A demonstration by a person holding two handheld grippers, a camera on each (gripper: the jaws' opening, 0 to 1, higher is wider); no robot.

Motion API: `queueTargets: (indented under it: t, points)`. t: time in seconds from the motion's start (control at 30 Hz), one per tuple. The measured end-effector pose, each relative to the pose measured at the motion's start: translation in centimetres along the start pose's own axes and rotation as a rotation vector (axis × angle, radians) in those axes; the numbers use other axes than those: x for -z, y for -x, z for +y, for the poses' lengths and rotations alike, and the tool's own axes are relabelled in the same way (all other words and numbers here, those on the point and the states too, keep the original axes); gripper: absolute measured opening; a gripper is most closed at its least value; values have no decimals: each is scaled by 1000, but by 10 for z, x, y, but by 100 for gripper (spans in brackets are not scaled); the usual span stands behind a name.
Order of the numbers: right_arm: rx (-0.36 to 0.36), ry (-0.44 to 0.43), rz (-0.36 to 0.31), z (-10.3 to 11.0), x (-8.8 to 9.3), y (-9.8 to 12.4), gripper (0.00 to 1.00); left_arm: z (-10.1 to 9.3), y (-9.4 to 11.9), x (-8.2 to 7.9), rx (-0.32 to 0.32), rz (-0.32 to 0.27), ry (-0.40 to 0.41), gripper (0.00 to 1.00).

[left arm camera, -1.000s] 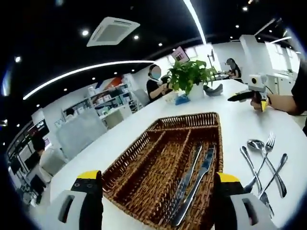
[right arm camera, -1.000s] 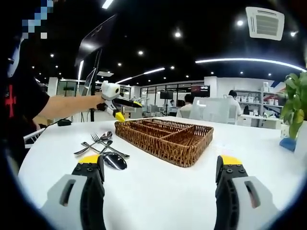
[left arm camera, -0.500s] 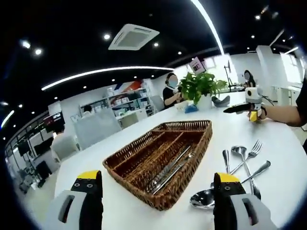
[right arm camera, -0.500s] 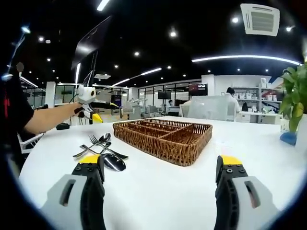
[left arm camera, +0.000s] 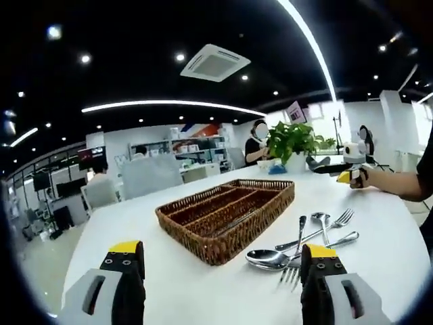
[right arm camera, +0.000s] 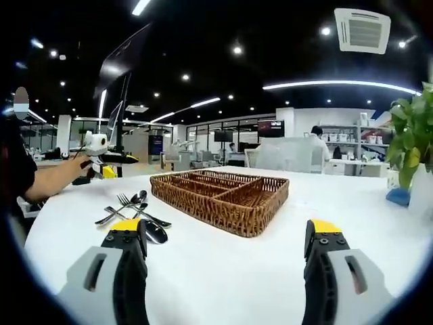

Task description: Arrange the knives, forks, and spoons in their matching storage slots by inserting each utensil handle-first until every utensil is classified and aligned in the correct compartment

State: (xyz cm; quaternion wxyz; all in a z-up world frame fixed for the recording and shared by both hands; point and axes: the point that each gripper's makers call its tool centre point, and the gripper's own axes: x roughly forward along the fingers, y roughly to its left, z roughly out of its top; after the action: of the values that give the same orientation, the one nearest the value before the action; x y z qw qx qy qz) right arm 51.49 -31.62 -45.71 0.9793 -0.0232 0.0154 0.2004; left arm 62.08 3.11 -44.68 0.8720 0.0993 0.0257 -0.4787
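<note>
Left gripper (left arm camera: 223,271) jaws spread, empty; right gripper (right arm camera: 226,271) likewise. Wicker tray (left arm camera: 226,213) just ahead; loose spoons and forks (left arm camera: 304,244) beside left's right jaw. Between picks, likely; next: close on one handle.

- an open-plan office, by the look of it, with a dark ceiling set with spot lamps, long curved light strips (left arm camera: 169,105) and a cassette air-conditioning unit (left arm camera: 215,65).
- people (right arm camera: 316,140) sit at desks further back, some before screens (right arm camera: 270,126).
- shelving (left arm camera: 193,150) with boxes lines the far wall.
- glass partitions (right arm camera: 203,139) close off rooms behind.
- a potted plant (left arm camera: 292,140) stands on the broad white table (left arm camera: 203,284).
</note>
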Motion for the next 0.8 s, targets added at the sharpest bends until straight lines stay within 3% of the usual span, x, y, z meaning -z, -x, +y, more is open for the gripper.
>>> queueTargets:
  t: [0.17, 0.37, 0.47, 0.67, 0.8]
  points:
    - [14, 1, 3, -5, 2, 1, 100, -9, -1, -2, 25, -57, 19, 100]
    - [1, 6, 6, 1, 2, -1, 100, -13, -7, 12, 35, -23, 53, 100]
    - [2, 9, 5, 0, 1, 0, 100, -17, -9, 16, 33, -4, 20, 100]
    - [7, 16, -2, 0, -1, 1, 100, -24, -11, 14, 55, -27, 7, 100]
    - [11, 2, 9, -2, 5, -1, 100, -31, -17, 25, 83, 2, 31, 100]
